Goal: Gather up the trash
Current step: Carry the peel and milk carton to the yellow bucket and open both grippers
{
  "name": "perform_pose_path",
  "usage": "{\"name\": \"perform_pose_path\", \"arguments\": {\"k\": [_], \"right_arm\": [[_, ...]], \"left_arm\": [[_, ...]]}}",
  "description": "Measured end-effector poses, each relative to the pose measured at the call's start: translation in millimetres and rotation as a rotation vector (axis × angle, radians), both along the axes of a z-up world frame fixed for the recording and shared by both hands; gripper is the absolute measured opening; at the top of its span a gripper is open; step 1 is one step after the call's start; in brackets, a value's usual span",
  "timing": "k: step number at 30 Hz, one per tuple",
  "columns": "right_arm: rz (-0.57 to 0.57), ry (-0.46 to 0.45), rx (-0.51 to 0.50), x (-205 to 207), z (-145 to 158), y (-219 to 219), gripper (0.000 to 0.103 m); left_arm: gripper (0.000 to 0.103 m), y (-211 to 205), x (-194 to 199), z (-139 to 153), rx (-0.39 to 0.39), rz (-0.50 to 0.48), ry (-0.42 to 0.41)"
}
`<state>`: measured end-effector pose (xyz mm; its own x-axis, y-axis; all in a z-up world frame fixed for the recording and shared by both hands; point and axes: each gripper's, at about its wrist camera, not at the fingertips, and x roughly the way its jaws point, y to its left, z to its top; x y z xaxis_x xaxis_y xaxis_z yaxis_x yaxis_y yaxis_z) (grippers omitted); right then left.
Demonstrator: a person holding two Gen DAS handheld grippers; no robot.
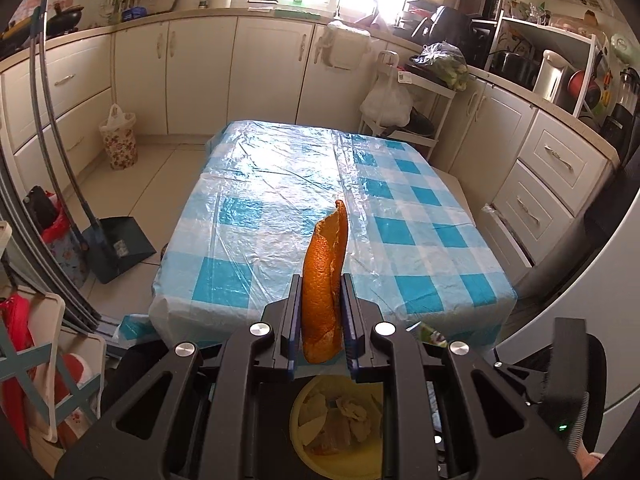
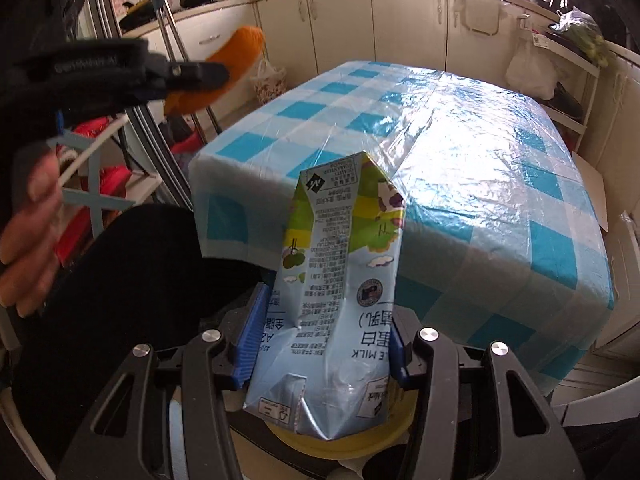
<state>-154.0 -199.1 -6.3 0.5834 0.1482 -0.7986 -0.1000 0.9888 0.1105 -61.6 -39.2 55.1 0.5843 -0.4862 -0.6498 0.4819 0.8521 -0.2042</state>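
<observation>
I have a long strip of orange peel [image 1: 324, 280] standing upright between the narrowly set jaws of my left hand-held gripper [image 1: 322, 300], pinched on both sides. Directly below it, near me, sits a yellow bin [image 1: 340, 464] with scraps already inside. In my right hand-held gripper [image 2: 320, 344] the blue pads [image 2: 250, 340] press on a crumpled milk carton [image 2: 340, 300], jaws about half apart, the carton's folded top pointing away from me. Part of the yellow bin's rim [image 2: 344, 446] shows just under the carton. From the right wrist view, the left gripper and its peel [image 2: 224, 68] appear blurred at upper left, and a hand [image 2: 28, 224] shows at the left edge. Beyond both lies the bench [image 1: 360, 184] under a blue checked cloth with clear plastic over it. On the floor to its left stand a dustpan [image 1: 120, 248] and, further back, a floral basket [image 1: 119, 140].
</observation>
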Motion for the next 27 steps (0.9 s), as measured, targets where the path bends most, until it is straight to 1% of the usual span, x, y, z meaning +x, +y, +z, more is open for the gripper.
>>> {"name": "perform_pose_path", "arguments": {"k": [1, 2, 3, 5, 6, 8, 10, 12, 14, 15, 17, 21, 23, 24, 26, 27], "right_arm": [[0.007, 0.041, -0.021, 3, -8, 3, 0.052], [0.002, 0.070, -0.049, 6, -15, 3, 0.055], [-0.003, 0.085, -0.071, 9, -19, 3, 0.059], [-0.023, 0.082, -0.085, 11, -18, -2, 0.062], [-0.037, 0.064, -0.085, 10, -14, -5, 0.064], [-0.080, 0.007, -0.075, 7, -1, -14, 0.066], [-0.148, -0.064, -0.047, -2, 12, -26, 0.070], [-0.225, -0.135, 0.001, -13, 25, -42, 0.077], [-0.295, -0.198, 0.054, -22, 35, -57, 0.078], [-0.330, -0.227, 0.080, -26, 39, -65, 0.080], [-0.384, -0.263, 0.122, -32, 42, -75, 0.081], [-0.442, -0.273, 0.198, -39, 41, -88, 0.081], [-0.449, -0.280, 0.212, -41, 41, -92, 0.081], [-0.451, -0.284, 0.215, -41, 42, -93, 0.081], [-0.452, -0.294, 0.217, -44, 45, -94, 0.081], [-0.453, -0.301, 0.217, -48, 46, -94, 0.082]], "left_arm": [[0.017, 3, -2, 0, -0.001, 0.001, -0.001], [0.017, 5, -5, -1, -0.003, 0.002, 0.000], [0.017, 8, -7, -1, -0.006, 0.004, 0.002], [0.017, 12, -9, -4, -0.011, 0.007, 0.011], [0.017, 14, -10, -5, -0.014, 0.009, 0.016], [0.017, 17, -15, -11, -0.018, 0.008, 0.033], [0.017, 15, -22, -21, -0.013, -0.006, 0.059], [0.017, 8, -31, -37, -0.001, -0.038, 0.105], [0.017, -3, -38, -57, 0.022, -0.076, 0.164], [0.017, -10, -40, -69, 0.035, -0.098, 0.206], [0.017, -24, -46, -90, 0.072, -0.130, 0.267], [0.018, -52, -51, -125, 0.168, -0.214, 0.376], [0.024, -62, -55, -137, 0.215, -0.226, 0.397], [0.028, -66, -57, -143, 0.233, -0.239, 0.410], [0.037, -68, -60, -143, 0.247, -0.240, 0.400], [0.046, -67, -62, -138, 0.246, -0.230, 0.375]]}}
